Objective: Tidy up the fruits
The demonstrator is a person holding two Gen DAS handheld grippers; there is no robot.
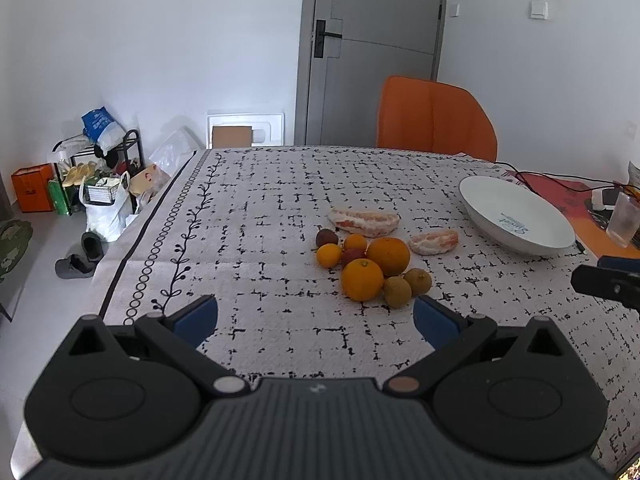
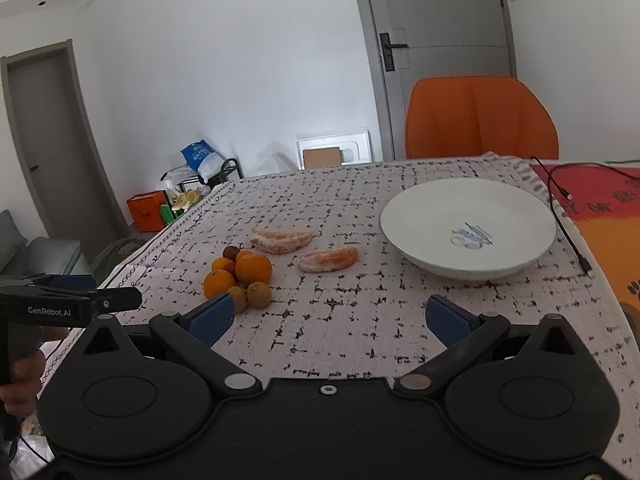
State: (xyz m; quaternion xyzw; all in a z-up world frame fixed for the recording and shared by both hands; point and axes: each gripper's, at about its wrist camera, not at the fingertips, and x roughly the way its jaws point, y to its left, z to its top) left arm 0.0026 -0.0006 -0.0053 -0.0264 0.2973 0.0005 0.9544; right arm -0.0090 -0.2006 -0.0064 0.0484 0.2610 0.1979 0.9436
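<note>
A pile of fruit lies mid-table: two big oranges (image 1: 362, 279) (image 1: 389, 256), small tangerines (image 1: 329, 255), dark red fruits (image 1: 326, 237) and two brownish kiwis (image 1: 397, 291). The pile also shows in the right wrist view (image 2: 240, 276). Two peeled pomelo pieces (image 1: 364, 222) (image 1: 434, 242) lie behind it. An empty white plate (image 1: 516, 216) (image 2: 468, 228) sits to the right. My left gripper (image 1: 316, 320) is open and empty, just short of the pile. My right gripper (image 2: 328, 320) is open and empty, short of the plate.
An orange chair (image 1: 436, 118) stands at the table's far edge. Black cables (image 2: 568, 208) and a red-orange mat (image 2: 608, 216) lie right of the plate. A glass (image 1: 622, 220) stands at far right. A shoe rack and bags (image 1: 96, 176) sit on the floor at left.
</note>
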